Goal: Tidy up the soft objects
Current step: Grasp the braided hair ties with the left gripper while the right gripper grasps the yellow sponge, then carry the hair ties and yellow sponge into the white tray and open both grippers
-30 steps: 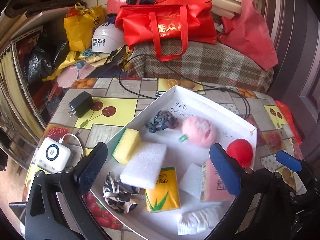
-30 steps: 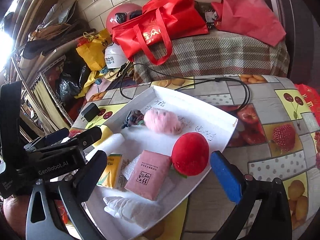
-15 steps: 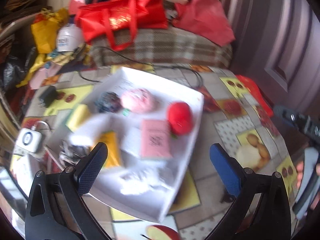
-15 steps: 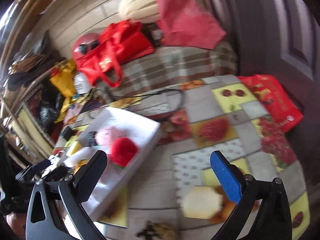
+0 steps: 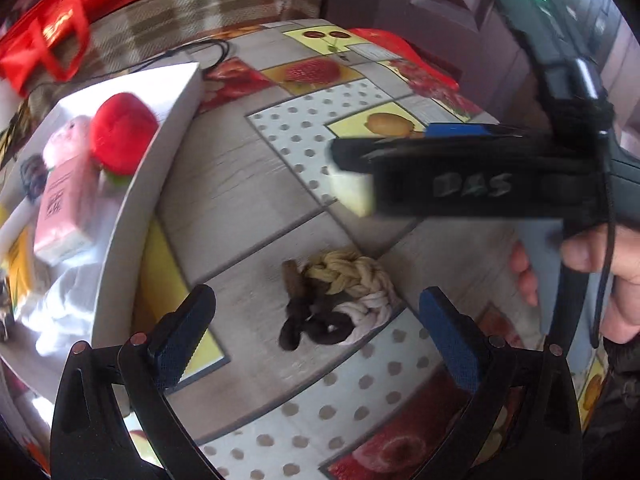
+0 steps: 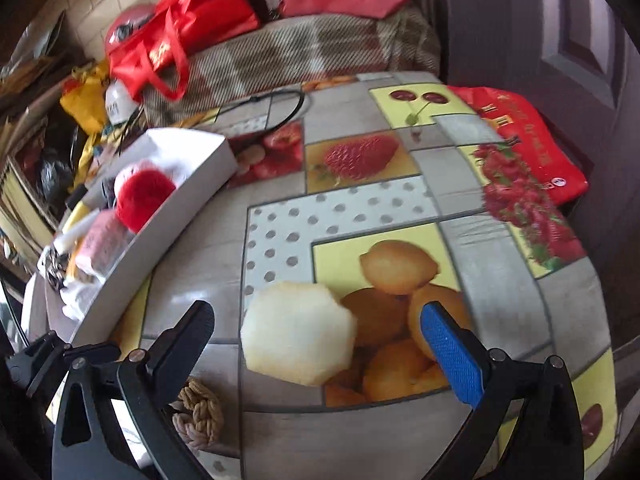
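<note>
Left claw (image 5: 312,332): spread, nothing held, over braided rope knot (image 5: 340,300) on bench (image 5: 248,184). Right claw (image 6: 316,352): spread, pale foam piece (image 6: 298,334) between fingers, on bench. Far left: white tray (image 6: 180,204) w/ red plush ball (image 6: 142,194), pink pack (image 5: 62,208).

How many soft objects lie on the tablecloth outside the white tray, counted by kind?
Pale yellow sponge: 1
Braided rope knot: 1
Total: 2
Both lie outside the white tray; the sponge sits between the open right tongs, the knot before the open left tongs.
</note>
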Tool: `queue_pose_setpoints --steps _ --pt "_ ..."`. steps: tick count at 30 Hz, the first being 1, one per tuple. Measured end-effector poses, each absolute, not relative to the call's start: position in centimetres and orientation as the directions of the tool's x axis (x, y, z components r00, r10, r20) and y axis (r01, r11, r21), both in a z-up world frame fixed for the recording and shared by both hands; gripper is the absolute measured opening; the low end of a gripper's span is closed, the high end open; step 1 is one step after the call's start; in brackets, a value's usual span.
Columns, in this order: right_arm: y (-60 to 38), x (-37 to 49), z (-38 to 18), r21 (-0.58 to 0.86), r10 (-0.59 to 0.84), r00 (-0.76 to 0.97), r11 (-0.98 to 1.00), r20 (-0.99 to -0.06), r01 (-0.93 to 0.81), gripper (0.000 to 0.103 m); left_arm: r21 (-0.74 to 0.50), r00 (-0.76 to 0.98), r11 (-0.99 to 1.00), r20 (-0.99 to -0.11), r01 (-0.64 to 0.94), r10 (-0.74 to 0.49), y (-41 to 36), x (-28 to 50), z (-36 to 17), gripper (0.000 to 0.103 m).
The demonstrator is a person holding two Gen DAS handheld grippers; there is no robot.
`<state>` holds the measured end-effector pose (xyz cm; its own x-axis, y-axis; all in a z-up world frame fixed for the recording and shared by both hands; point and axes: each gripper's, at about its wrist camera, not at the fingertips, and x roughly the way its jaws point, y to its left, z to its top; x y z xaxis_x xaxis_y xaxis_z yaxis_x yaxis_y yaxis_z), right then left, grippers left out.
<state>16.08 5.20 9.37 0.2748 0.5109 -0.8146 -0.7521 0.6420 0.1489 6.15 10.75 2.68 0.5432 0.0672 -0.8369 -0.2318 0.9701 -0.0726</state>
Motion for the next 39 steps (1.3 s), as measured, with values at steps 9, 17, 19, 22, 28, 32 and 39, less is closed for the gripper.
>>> queue_pose_setpoints --steps 9,17,19,22,28,32,39 --pt "5.9 15.3 7.2 0.052 0.438 0.281 0.608 -0.854 -0.792 0.085 0.010 0.493 0.973 -0.861 -0.230 0.125 10.9 7.4 0.5 0.093" --pt "2.5 14.9 9.2 0.120 0.509 0.286 0.626 -0.812 -0.770 0.059 0.007 0.548 0.979 -0.828 -0.206 0.121 10.5 6.1 2.4 0.037" --pt "1.3 14.8 10.7 0.159 0.541 0.300 0.645 -0.786 -0.747 0.059 -0.014 0.571 0.968 -0.809 -0.250 0.136 10.9 5.3 3.8 0.037" --pt "-0.2 14.3 14.0 0.221 0.602 0.327 0.659 -0.729 -0.719 0.059 -0.047 0.612 0.949 -0.774 -0.311 0.162 11.8 3.9 6.8 0.037" --pt "-1.7 12.0 20.4 0.264 0.702 0.363 0.615 -0.613 -0.744 0.059 -0.074 0.643 0.893 -0.721 -0.444 0.260 13.4 -0.2 12.4 0.037" --pt "-2.2 10.2 23.8 0.276 0.752 0.367 0.577 -0.548 -0.769 0.059 -0.075 0.667 0.864 -0.670 -0.497 0.326 14.1 -3.4 15.6 0.037" --pt "-1.2 7.5 26.7 0.261 0.794 0.339 0.515 -0.505 -0.817 0.059 -0.096 0.690 0.814 -0.592 -0.573 0.416 15.5 -8.0 19.4 0.037"
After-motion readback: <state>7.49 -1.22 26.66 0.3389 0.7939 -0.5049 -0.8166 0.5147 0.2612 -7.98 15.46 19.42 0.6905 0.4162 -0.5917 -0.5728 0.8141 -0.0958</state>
